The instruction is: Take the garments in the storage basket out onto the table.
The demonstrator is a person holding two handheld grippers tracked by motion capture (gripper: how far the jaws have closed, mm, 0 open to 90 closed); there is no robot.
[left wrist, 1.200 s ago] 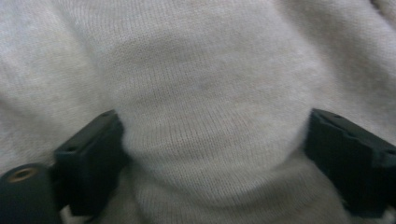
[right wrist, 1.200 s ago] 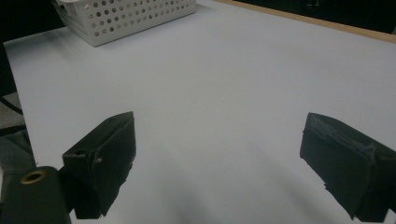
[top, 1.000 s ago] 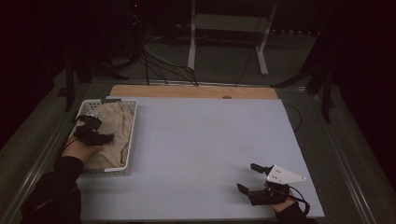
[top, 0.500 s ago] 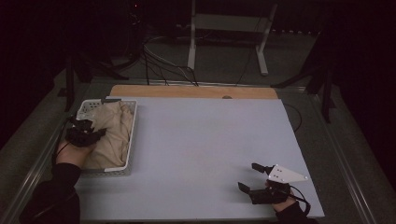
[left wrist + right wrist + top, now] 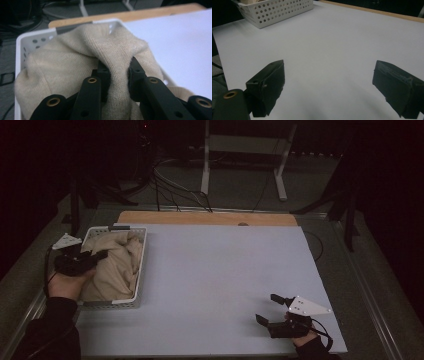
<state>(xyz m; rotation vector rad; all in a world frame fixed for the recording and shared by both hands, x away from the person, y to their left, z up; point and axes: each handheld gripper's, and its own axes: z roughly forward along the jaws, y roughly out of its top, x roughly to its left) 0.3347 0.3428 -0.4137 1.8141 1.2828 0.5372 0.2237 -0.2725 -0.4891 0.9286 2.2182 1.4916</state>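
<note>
You are working in a dim room, its far side nearly black. The table (image 5: 220,270) before you has a pale, matte top, with a strip of bare wood (image 5: 200,218) along its far edge. Beyond it the grey floor (image 5: 240,185) carries a tangle of dark cables (image 5: 170,185) and the white legs of a stand (image 5: 280,175). Dark frame legs (image 5: 75,200) stand at either side.

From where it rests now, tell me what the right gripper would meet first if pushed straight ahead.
Bare pale table top lies ahead of the open right gripper. Farther off, probably first, stands the white perforated plastic basket, though it sits left of the line, so it might miss.
</note>
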